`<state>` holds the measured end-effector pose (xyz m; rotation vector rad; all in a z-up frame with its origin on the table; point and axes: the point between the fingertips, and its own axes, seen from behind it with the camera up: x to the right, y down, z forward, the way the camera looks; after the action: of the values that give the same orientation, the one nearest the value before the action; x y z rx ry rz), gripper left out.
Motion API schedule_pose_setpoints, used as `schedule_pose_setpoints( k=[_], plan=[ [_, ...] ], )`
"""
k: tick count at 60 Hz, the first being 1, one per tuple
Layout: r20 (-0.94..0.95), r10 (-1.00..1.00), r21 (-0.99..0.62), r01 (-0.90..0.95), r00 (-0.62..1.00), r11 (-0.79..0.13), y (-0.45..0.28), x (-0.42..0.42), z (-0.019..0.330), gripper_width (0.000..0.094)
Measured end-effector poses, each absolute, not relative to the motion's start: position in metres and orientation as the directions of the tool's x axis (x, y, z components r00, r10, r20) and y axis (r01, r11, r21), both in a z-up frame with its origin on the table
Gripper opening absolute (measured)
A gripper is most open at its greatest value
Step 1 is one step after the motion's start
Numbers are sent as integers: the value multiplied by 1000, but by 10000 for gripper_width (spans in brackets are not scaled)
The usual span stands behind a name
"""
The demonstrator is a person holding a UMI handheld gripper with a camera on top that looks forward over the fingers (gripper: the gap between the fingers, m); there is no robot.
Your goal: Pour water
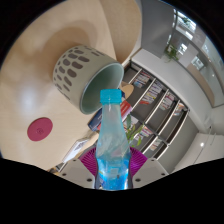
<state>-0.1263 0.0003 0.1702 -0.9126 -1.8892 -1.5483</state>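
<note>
My gripper [112, 168] is shut on a clear plastic water bottle [112, 145] with a blue cap [111, 97]. The magenta pads [92, 160] press on the bottle's body from both sides. The whole view is rolled, so the bottle is tilted. Its capped neck points at a teal-rimmed cup [107, 82] with a beige patterned sleeve [76, 72], which stands on the light wooden table [40, 90] just beyond the cap. The cup's inside looks dark and I cannot tell what it holds. The cap sits on the bottle's neck.
A round dark red coaster [40, 127] lies on the table beside the cup. Beyond the table's edge are shelves with goods [155, 105] and a tiled floor [160, 35].
</note>
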Motion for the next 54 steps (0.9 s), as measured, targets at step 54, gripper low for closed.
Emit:
schedule_pose_setpoints(
  k=[54],
  plan=[
    [395,60,-910,400,917,-108,-30,-104,263,413]
  ],
)
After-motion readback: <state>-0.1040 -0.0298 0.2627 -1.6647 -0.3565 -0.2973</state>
